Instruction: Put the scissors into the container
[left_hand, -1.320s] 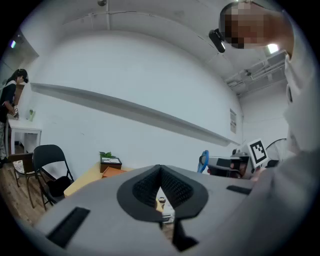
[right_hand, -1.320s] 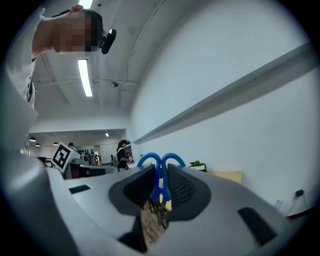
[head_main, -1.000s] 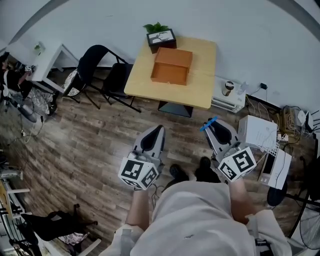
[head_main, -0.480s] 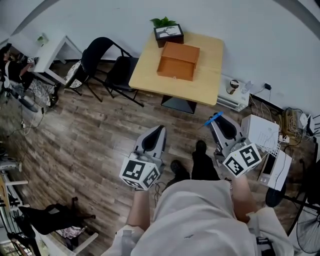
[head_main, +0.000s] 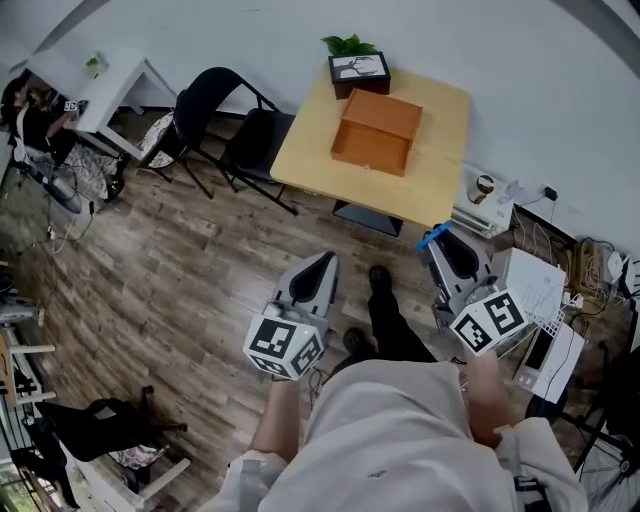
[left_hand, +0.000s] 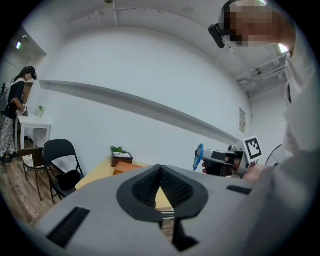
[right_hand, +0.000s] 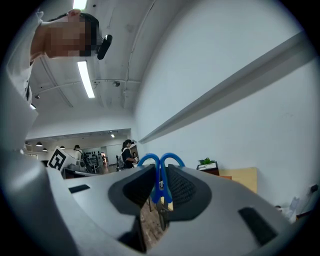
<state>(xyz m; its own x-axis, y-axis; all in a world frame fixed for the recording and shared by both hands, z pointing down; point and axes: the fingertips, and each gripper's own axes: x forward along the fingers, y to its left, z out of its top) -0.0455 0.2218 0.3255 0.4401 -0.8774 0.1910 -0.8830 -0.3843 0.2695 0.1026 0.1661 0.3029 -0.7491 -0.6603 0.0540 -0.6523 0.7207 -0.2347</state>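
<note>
My right gripper (head_main: 438, 240) is shut on blue-handled scissors (right_hand: 161, 172), whose loops stick up past the jaws in the right gripper view; the scissors (head_main: 432, 237) show as a blue tip in the head view. The container is an open orange-brown box (head_main: 377, 132) on the light wooden table (head_main: 440, 180) ahead, apart from both grippers. My left gripper (head_main: 322, 262) hangs over the wooden floor with its jaws together and nothing between them. In the left gripper view the box (left_hand: 126, 168) lies beyond the left gripper (left_hand: 160, 172), and the right gripper (left_hand: 200, 156) is off to the right.
A potted plant in a dark box (head_main: 357, 65) stands at the table's far edge. Black folding chairs (head_main: 240, 130) stand left of the table. White equipment and cables (head_main: 545, 300) crowd the floor on the right. A white desk (head_main: 95, 85) and a person are at far left.
The table and box have shifted right and slightly nearer in the head view as the person steps forward. Both grippers keep their pose, and the scissors stay in the right one.
</note>
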